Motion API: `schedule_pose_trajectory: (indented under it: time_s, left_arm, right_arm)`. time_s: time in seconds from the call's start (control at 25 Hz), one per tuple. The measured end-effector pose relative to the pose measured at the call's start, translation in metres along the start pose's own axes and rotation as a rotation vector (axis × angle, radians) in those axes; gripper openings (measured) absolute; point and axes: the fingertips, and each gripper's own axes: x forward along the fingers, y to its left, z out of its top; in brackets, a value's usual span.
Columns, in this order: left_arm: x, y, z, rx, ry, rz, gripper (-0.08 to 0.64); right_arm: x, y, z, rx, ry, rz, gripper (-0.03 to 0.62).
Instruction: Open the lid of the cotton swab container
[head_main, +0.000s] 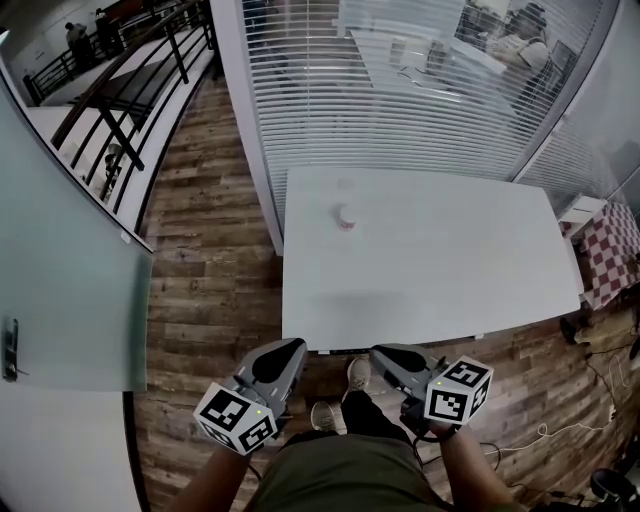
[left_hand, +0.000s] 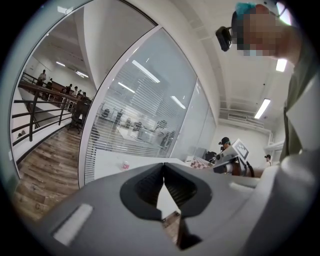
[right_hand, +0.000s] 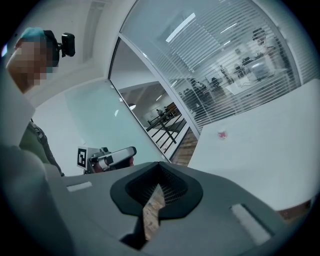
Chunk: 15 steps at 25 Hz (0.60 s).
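The cotton swab container (head_main: 345, 216) is a small round tub with a pinkish base. It stands alone on the white table (head_main: 430, 270), toward the far left part. It shows small and distant in the left gripper view (left_hand: 125, 165) and in the right gripper view (right_hand: 221, 134). My left gripper (head_main: 292, 347) and right gripper (head_main: 380, 352) hover side by side just short of the table's near edge, well away from the container. Both are shut with nothing between the jaws, as their own views show for the left (left_hand: 163, 165) and for the right (right_hand: 159, 165).
A glass wall with white blinds (head_main: 400, 90) runs behind the table. Wooden floor (head_main: 210, 250) lies to the left, with a frosted glass door (head_main: 70, 290) and a railing (head_main: 120, 100) beyond. A red checkered surface (head_main: 612, 250) sits off the table's right end. My shoes (head_main: 357, 375) are under the near edge.
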Motion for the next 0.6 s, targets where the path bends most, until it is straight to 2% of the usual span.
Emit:
schedule_pose_trajectory:
  time_s: [0.6]
  left_arm:
    - [0.077,0.032,0.003,-0.017,0.047,0.063,0.008]
  right_arm:
    - [0.024,-0.072,0.039,0.038,0.039,0.054,0.009]
